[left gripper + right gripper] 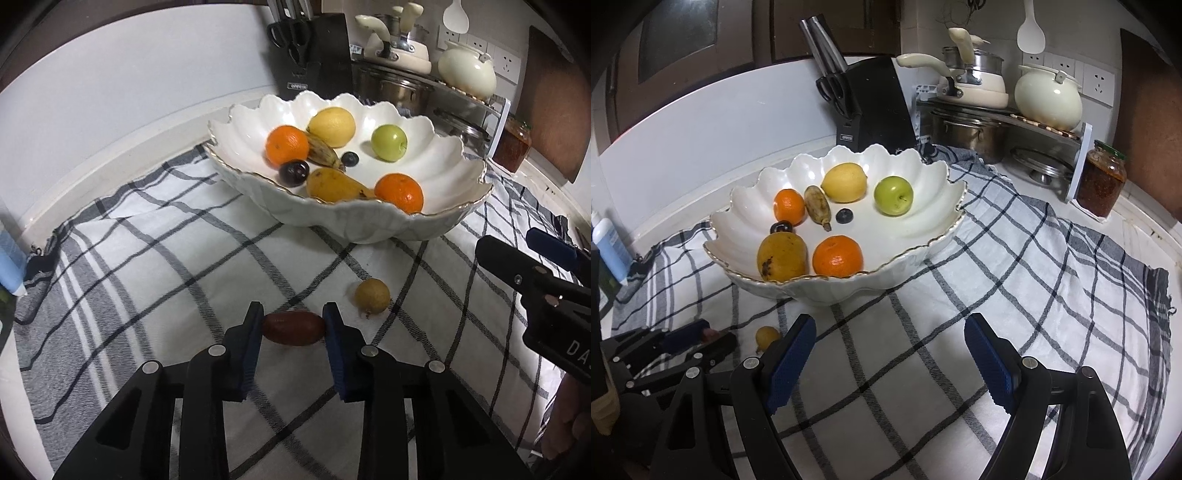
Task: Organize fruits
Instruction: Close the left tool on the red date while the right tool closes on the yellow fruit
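A white scalloped bowl (454, 173) on the checked cloth holds two oranges (287, 144), a lemon (332, 126), a green apple (388, 142), a small banana, a pear, a dark plum and a blueberry. My left gripper (293, 326) is shut on a reddish-brown date (293, 328) that lies on the cloth in front of the bowl. A small brownish-yellow round fruit (372, 297) lies just right of it. My right gripper (890, 334) is open and empty over the cloth, in front of the bowl (945, 184). The left gripper also shows in the right wrist view (707, 338).
A black knife block (871, 107), a rack with pots and a cream kettle (1047, 98), and a jar (1102, 179) stand behind the bowl. A blue bottle (609, 247) stands at the far left. The checked cloth (1034, 295) covers the counter.
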A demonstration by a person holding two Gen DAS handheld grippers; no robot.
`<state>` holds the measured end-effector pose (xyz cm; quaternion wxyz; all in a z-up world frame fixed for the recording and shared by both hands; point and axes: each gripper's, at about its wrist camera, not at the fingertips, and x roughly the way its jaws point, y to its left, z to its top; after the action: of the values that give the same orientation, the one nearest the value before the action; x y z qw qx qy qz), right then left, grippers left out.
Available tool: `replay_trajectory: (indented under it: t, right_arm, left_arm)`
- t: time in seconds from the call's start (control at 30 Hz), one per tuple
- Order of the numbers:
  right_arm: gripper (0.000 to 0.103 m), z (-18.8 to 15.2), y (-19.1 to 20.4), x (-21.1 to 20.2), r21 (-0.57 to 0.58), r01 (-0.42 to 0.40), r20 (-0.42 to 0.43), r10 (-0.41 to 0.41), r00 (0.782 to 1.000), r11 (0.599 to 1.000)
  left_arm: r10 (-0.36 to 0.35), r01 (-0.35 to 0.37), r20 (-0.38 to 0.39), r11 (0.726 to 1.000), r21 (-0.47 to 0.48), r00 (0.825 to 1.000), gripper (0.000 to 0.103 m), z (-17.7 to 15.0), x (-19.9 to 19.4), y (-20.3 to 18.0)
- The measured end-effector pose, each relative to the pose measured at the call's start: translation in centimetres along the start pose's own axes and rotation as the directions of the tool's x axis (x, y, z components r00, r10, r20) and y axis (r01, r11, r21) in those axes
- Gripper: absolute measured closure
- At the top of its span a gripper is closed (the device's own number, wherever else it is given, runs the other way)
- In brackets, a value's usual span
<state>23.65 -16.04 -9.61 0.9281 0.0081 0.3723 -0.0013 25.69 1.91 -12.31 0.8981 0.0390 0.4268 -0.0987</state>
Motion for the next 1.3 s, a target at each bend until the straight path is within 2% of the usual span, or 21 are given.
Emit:
replay_trajectory:
  t: [0.3, 0.53, 0.67, 0.8, 0.93, 1.07, 1.13, 1.3]
  right_arm:
    - [0.02, 0.1, 3.5, -0.2, -0.063, -0.075, -0.006, 0.075, 0.997, 0.995]
    - [0.022, -0.1, 7.5, 0.9, -0.13, -0.117, -0.037, 0.113, 0.993, 0.985]
    - [0.035, -0.2, 8.7, 1.8, -0.154, -0.135, -0.068, 0.126, 0.99, 0.979]
    - [0.042, -0.2, 9.3, 2.7, -0.158, -0.143, -0.091, 0.13, 0.987, 0.977]
    - [0.061, -0.3, 9.5, 3.7, -0.151, -0.158, -0.126, 0.14, 0.982, 0.976]
    - [0.074, -0.6, 9.4, 4.4, -0.148, -0.162, -0.149, 0.14, 0.979, 0.976]
    - [0.079, -0.8, 9.4, 4.7, -0.148, -0.161, -0.155, 0.137, 0.978, 0.976]
    - [0.08, -0.9, 9.3, 4.7, -0.152, -0.163, -0.149, 0.14, 0.979, 0.975]
  left_arm:
    - [0.025, -0.024, 0.009, 0.996, -0.082, 1.0, 0.07, -1.0, -1.8, 3.4]
    - [0.088, -0.085, 0.014, 0.987, -0.133, 0.996, 0.07, -1.8, -2.8, 6.6]
    - [0.112, -0.108, 0.017, 0.984, -0.144, 0.994, 0.07, -2.1, -3.1, 7.8]
    - [0.115, -0.112, 0.013, 0.981, -0.159, 0.993, 0.07, -2.3, -3.1, 8.6]
    - [0.111, -0.108, 0.009, 0.981, -0.163, 0.994, 0.07, -2.4, -2.9, 8.6]
    - [0.107, -0.105, 0.004, 0.981, -0.161, 0.994, 0.07, -2.4, -2.7, 8.5]
    - [0.108, -0.107, 0.003, 0.982, -0.159, 0.994, 0.07, -2.4, -2.7, 8.4]
    - [0.109, -0.107, 0.003, 0.982, -0.157, 0.994, 0.07, -2.4, -2.7, 8.4]
